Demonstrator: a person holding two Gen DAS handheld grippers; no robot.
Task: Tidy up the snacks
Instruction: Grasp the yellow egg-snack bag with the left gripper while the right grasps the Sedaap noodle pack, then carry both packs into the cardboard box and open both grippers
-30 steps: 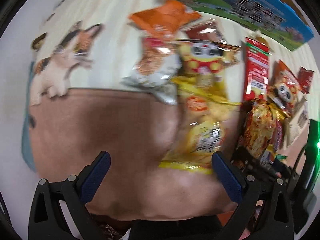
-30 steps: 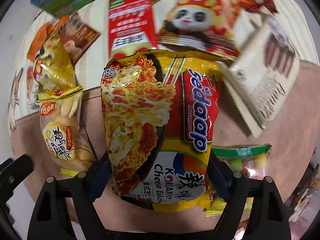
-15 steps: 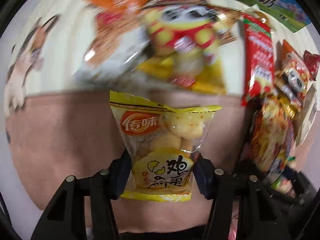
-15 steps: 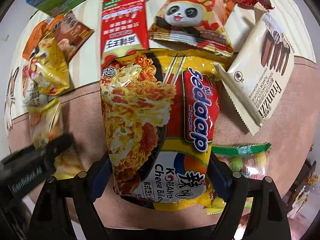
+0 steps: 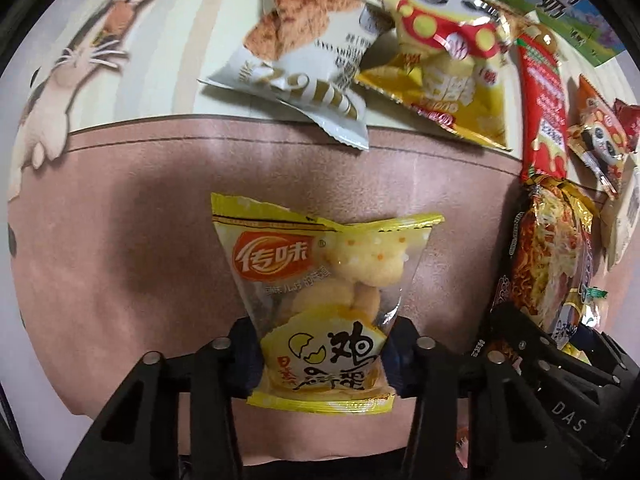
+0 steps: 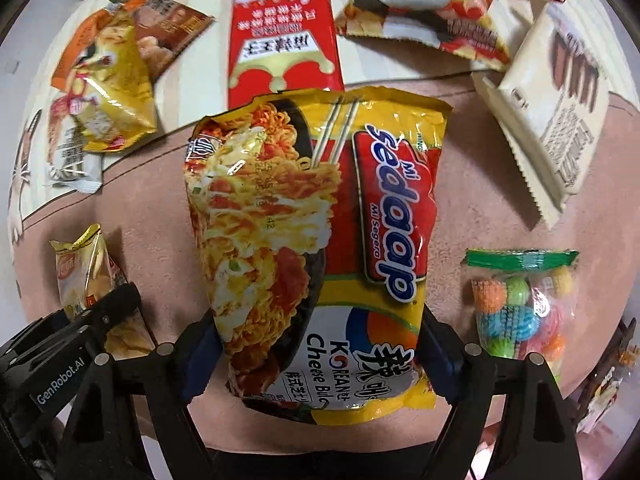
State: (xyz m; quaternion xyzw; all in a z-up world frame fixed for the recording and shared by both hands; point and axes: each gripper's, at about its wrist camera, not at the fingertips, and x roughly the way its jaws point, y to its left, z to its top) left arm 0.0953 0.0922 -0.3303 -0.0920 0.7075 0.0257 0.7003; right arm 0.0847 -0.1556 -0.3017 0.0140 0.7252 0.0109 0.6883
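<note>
My left gripper (image 5: 322, 356) is clamped on the lower part of a small yellow egg-biscuit bag (image 5: 320, 300), its blue-padded fingers pressing in from both sides so the clear window with the round biscuits stands up in front of me. Under it lies the pinkish-brown part of the mat (image 5: 120, 240). Farther off, on the cream striped part, a white and orange floss-snack pack (image 5: 304, 60) lies touching a yellow panda bag (image 5: 440, 68), and a long red packet (image 5: 542, 108) lies to their right. A cat printed on the mat sits at the far left.

My right gripper (image 6: 320, 360) is closed on the near end of the Sedaap noodle packet (image 6: 320, 232), which reaches away from me and covers the near end of the long red packet (image 6: 284, 32). To its right, lying on the brown mat (image 6: 152, 208), is a clear bag of coloured candy balls (image 6: 520, 304) with a green top; farther right lies a cream wafer pack (image 6: 552, 100), tilted. An orange panda bag (image 6: 420, 4) lies at the far edge. At my near left, the left gripper (image 6: 80, 340) shows with its biscuit bag (image 6: 80, 276).
</note>
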